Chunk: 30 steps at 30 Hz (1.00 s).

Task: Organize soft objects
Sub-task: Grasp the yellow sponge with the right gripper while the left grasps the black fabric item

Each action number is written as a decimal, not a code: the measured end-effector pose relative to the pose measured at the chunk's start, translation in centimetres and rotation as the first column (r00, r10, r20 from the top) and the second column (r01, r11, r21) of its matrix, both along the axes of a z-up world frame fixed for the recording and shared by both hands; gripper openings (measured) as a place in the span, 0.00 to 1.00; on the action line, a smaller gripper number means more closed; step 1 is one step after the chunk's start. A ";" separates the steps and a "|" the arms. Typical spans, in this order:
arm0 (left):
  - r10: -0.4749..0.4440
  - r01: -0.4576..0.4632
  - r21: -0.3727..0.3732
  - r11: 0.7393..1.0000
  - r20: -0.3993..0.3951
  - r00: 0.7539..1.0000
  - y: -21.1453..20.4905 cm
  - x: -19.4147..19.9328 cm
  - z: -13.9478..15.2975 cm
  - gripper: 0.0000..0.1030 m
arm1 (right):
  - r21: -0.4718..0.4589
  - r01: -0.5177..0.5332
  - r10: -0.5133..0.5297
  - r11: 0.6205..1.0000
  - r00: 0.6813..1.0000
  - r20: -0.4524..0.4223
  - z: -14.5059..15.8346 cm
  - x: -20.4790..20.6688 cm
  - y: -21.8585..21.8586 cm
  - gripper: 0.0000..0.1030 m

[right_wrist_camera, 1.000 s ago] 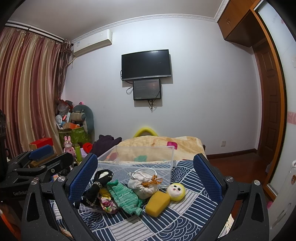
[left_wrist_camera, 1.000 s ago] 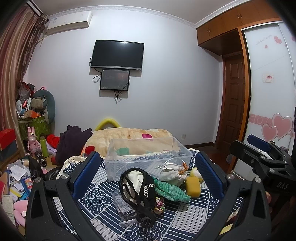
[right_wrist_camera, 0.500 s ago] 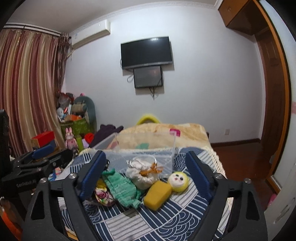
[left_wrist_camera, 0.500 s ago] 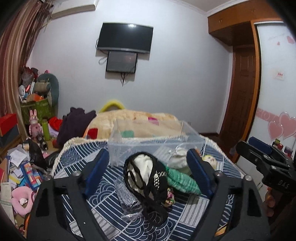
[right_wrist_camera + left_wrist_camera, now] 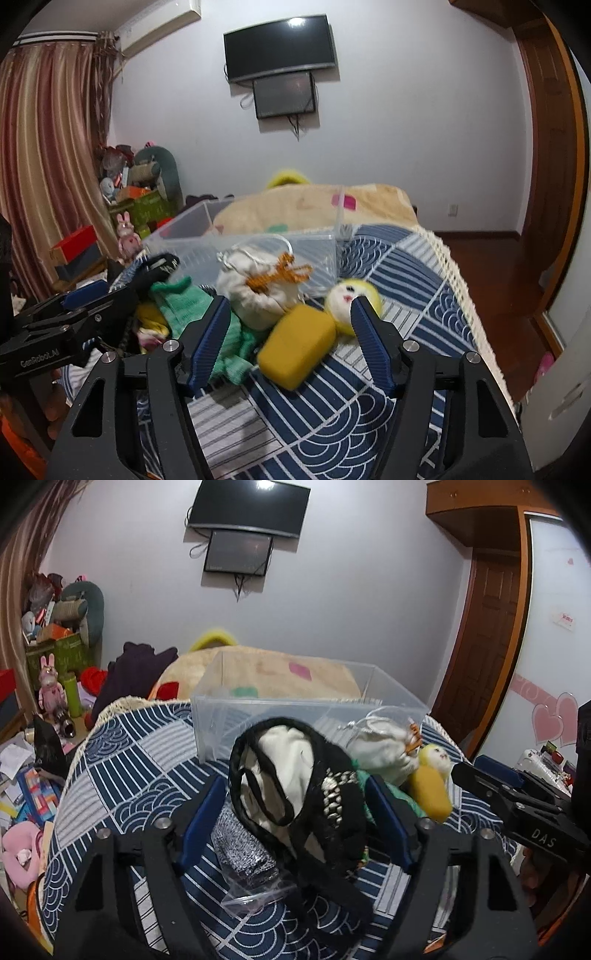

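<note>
A pile of soft things lies on the blue patterned cloth [image 5: 125,760] before a clear plastic bin [image 5: 295,705]. My left gripper [image 5: 295,812] is open, its blue fingers either side of a black-and-cream bag [image 5: 291,790]. My right gripper [image 5: 291,332] is open around a yellow doll [image 5: 299,343] with a pale face [image 5: 347,295]. A white drawstring pouch [image 5: 258,291] and a green knit piece [image 5: 184,299] lie beside it. The doll [image 5: 430,786] and pouch [image 5: 380,742] also show in the left wrist view.
A grey sparkly item in a clear bag [image 5: 243,856] lies under the black bag. A beige blanket [image 5: 314,206] lies behind the bin. Clutter and toys [image 5: 55,672] stand at the left. The cloth's fringed edge [image 5: 465,295] drops off at the right, by a wooden door [image 5: 480,638].
Both grippers have moved forward and down to the pile and narrowed somewhat. The left now straddles the black bag, the right straddles the yellow doll.
</note>
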<state>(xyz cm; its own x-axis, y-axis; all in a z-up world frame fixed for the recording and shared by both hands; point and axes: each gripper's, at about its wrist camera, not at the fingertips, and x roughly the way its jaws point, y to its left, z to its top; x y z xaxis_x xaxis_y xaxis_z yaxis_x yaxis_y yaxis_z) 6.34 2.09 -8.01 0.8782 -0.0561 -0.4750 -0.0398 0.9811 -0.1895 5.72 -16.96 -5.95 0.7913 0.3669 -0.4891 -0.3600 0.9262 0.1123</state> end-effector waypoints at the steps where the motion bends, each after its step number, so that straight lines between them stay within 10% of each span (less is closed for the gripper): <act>1: -0.002 0.002 -0.009 1.000 -0.010 1.000 0.2 0.2 -0.3 0.66 | -0.002 -0.001 0.001 1.000 1.000 -0.008 -0.2 0.2 0.1 0.61; 15: -0.008 0.000 -0.081 0.997 -0.087 0.996 2.3 1.5 -2.4 0.18 | -0.040 -0.026 0.021 0.999 0.990 -0.137 -3.1 1.6 1.5 0.41; 30: 0.004 -0.006 -0.079 0.997 -0.017 1.000 2.8 -0.6 0.3 0.16 | -0.025 -0.051 0.050 0.998 0.998 -0.038 -0.6 0.3 1.1 0.33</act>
